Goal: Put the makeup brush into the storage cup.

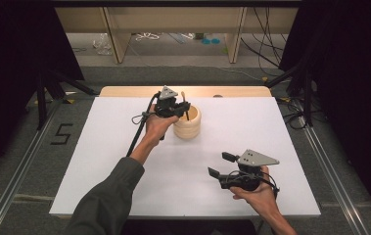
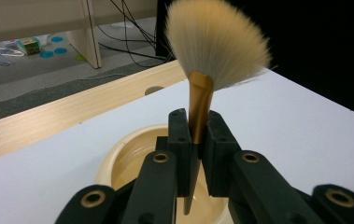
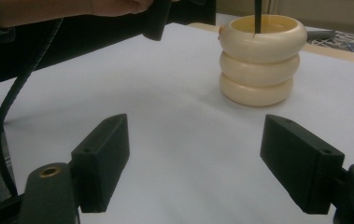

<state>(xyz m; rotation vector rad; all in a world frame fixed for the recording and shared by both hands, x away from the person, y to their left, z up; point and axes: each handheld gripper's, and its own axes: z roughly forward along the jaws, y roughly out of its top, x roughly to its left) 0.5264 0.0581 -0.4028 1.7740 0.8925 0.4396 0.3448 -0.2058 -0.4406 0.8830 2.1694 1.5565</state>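
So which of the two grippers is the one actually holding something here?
The left gripper: its jaws are clamped on the gold handle of a fan brush above the cream ribbed holder. The right gripper hangs open over bare white table.

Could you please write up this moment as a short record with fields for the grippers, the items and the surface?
left hand-held gripper: shut on the brush, over the holder
brush: upright, bristles up, gold ferrule between the jaws, dark handle tip down inside the holder
holder: cream, three stacked rings, open top, standing on the table
right hand-held gripper: open, empty, apart from the holder
table: white top, wooden far edge
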